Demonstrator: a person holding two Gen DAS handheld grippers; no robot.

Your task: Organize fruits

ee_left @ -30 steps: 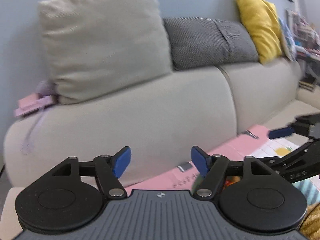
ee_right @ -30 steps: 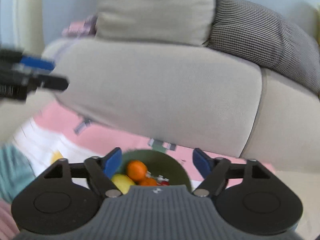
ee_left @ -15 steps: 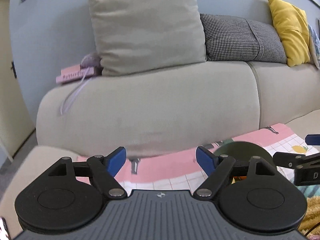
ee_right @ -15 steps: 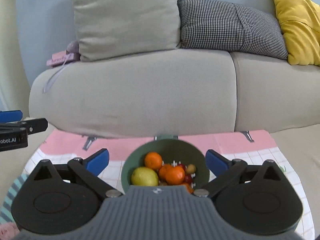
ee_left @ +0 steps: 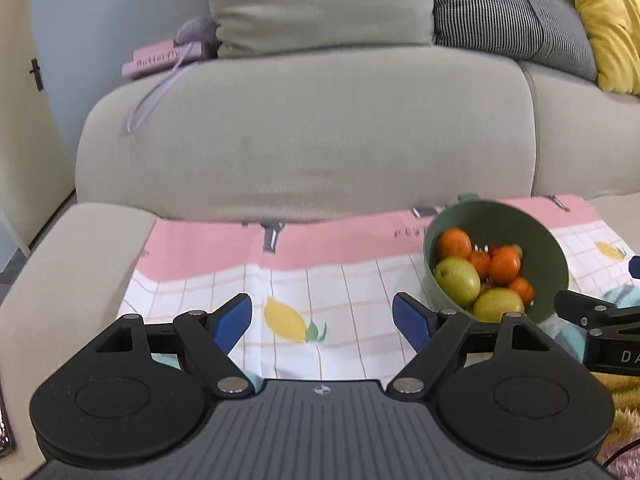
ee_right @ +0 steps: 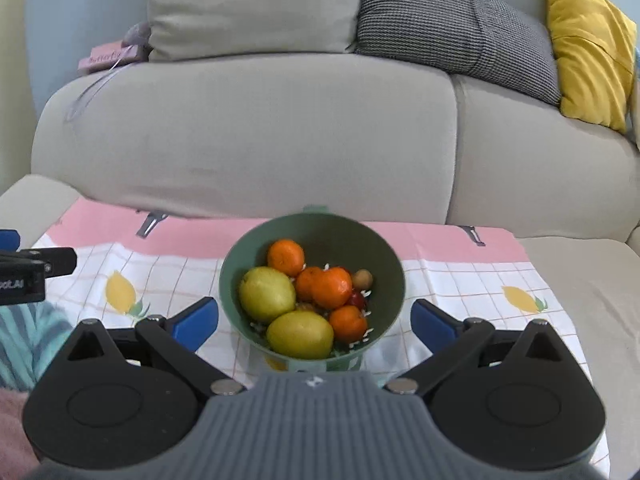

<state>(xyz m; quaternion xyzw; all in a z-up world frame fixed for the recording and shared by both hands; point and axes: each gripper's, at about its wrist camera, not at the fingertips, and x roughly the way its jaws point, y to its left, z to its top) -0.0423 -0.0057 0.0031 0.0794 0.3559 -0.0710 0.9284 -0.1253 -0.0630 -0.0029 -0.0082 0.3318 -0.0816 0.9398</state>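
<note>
Both claws, left claw (ee_left: 322, 318) and right claw (ee_right: 314, 320), gape empty; we face the fruit bowl (ee_right: 390, 264) (sofa (ee_right: 280, 128) behind) on the cloth (ee_left: 336, 292).

Both grippers wide open, nothing btwn the blue pads. Right gripper (ee_right: 314, 324) tilts down w/ the green bowl (ee_right: 390, 276) sitting right btwn its fingers, no contact. Left gripper (ee_left: 322, 318) sits left of the bowl, also angled down, holding nothing.
</note>
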